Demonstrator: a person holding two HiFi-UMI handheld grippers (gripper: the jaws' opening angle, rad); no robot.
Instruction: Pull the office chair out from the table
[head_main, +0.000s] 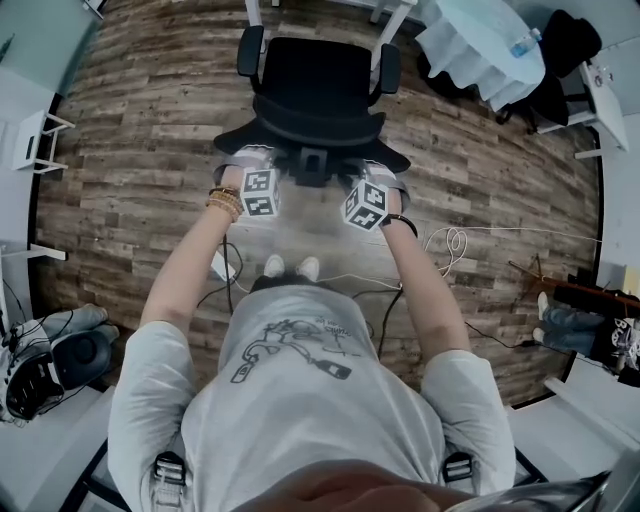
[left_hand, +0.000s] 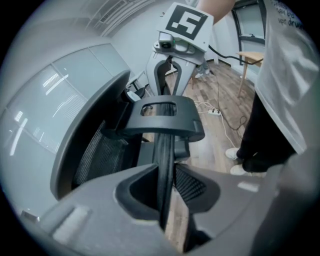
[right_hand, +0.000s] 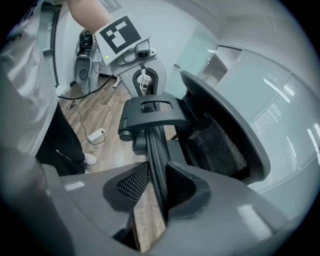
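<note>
The black office chair (head_main: 315, 75) stands on the wood floor in the head view, its seat facing away from me and its armrests near white table legs (head_main: 392, 14). My left gripper (head_main: 243, 157) holds the left end of the backrest's top rim (head_main: 310, 135), and my right gripper (head_main: 386, 167) holds the right end. In the left gripper view the jaws (left_hand: 167, 192) are shut on the thin black rim (left_hand: 165, 155). The right gripper (right_hand: 156, 192) grips the same rim (right_hand: 156, 150) the same way. Each gripper view shows the other gripper's marker cube (left_hand: 186, 22) across the backrest.
A round table with a white cloth (head_main: 480, 45) stands at the back right. Cables (head_main: 450, 240) and a power strip (head_main: 222, 265) lie on the floor by my feet. A bag (head_main: 50, 360) sits at the left, and another person's legs (head_main: 575, 325) show at the right.
</note>
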